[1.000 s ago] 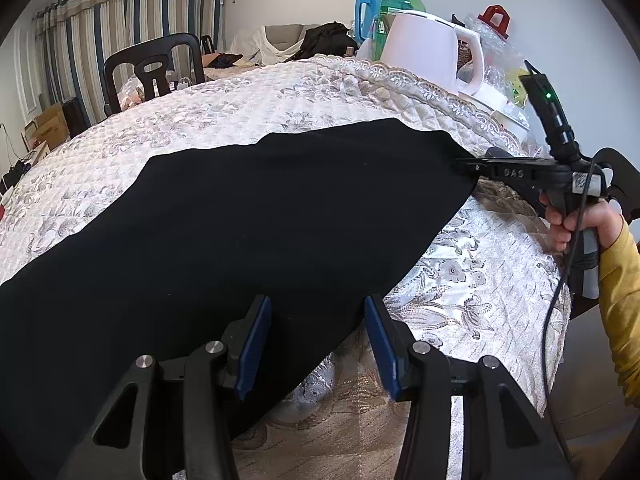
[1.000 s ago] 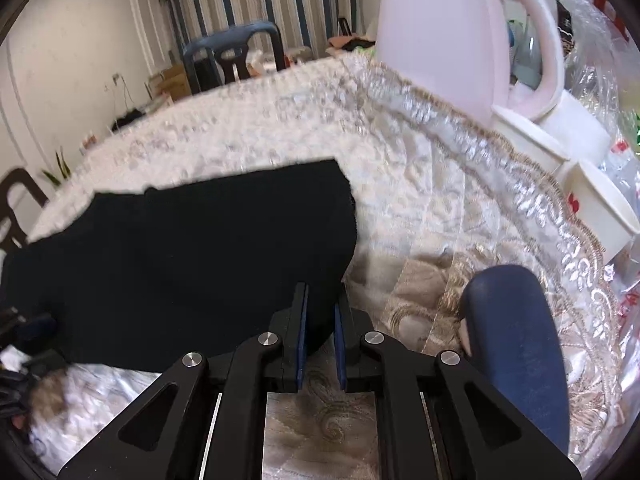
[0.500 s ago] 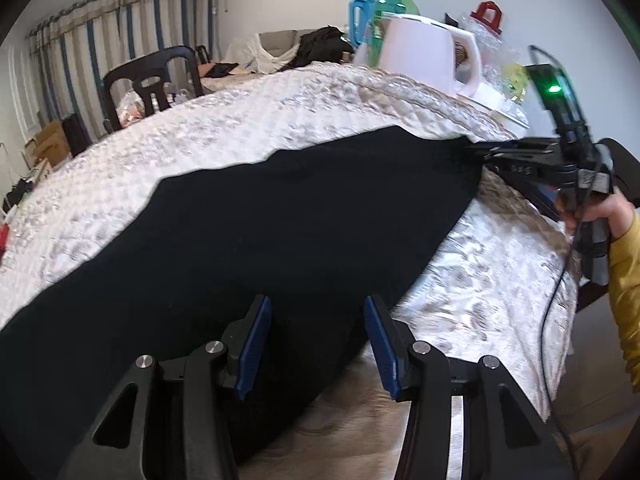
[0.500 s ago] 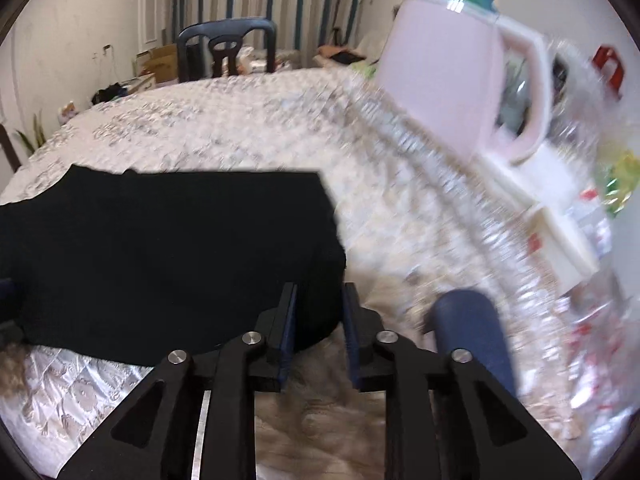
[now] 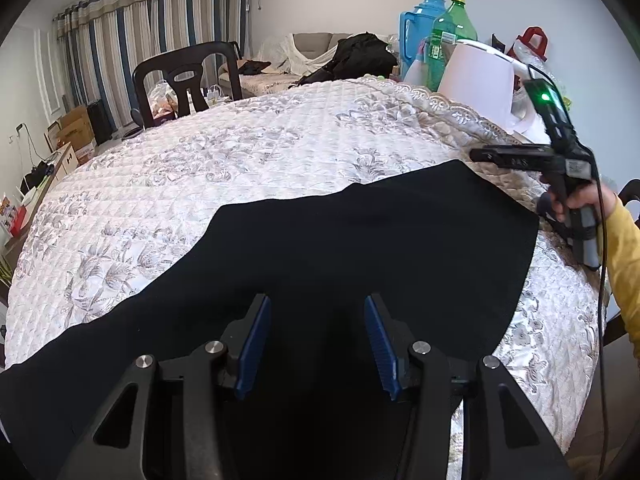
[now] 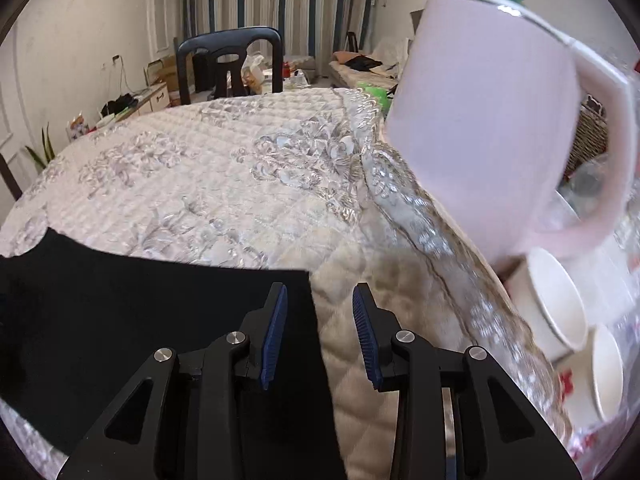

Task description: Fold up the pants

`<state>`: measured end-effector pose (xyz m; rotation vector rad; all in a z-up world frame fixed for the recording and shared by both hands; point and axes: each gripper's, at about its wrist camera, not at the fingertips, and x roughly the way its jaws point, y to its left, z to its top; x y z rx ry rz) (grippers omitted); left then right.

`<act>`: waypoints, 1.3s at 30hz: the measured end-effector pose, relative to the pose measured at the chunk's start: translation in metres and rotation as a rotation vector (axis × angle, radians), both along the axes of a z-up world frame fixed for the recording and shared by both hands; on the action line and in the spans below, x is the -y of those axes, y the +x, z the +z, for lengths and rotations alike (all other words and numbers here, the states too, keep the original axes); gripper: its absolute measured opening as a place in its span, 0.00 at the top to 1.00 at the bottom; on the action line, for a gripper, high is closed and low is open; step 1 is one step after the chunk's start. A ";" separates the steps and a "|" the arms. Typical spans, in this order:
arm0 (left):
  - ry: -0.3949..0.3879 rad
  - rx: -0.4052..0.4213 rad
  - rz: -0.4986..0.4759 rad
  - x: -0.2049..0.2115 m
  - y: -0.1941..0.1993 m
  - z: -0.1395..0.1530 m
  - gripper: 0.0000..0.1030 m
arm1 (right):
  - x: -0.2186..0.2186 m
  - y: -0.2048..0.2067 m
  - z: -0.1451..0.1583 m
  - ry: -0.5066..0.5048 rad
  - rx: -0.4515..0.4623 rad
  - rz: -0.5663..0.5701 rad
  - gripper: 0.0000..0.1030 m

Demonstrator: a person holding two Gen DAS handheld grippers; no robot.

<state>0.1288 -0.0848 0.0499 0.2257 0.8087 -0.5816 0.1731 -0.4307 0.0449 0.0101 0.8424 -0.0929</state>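
Black pants (image 5: 360,264) lie flat on the quilted white tablecloth (image 5: 200,184). My left gripper (image 5: 316,322) hovers over their near part, open, with only black cloth below its blue pads. In the same view my right gripper (image 5: 478,156) sits at the pants' far right corner, held by a hand in a yellow sleeve (image 5: 624,248). In the right wrist view the right gripper (image 6: 320,322) has its jaws opening. The pants' corner (image 6: 160,320) lies under its left finger (image 6: 274,332), and the edge runs between the pads, which do not press it.
A pale pink kettle (image 6: 480,120) stands close to the right gripper, with paper cups (image 6: 560,312) beside it. Bottles (image 5: 452,32) and a blue jug stand behind the kettle (image 5: 480,80). A dark chair (image 5: 188,76) is at the table's far side. The table edge drops away at right.
My right gripper, shut on the pants' corner before, has spread its jaws and let the cloth lie. My left gripper shifted from the pants' near edge to over the black cloth, still open.
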 end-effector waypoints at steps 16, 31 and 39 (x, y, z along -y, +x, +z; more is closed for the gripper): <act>-0.016 -0.081 0.044 -0.003 0.021 -0.021 0.50 | -0.008 0.006 -0.019 0.089 -0.069 0.152 0.97; -0.017 -0.077 0.056 -0.001 0.023 -0.025 0.49 | -0.062 -0.045 0.005 0.106 -0.067 0.592 0.95; -0.008 -0.061 0.057 0.001 0.021 -0.026 0.47 | 0.012 0.023 -0.011 0.088 -0.041 0.111 0.68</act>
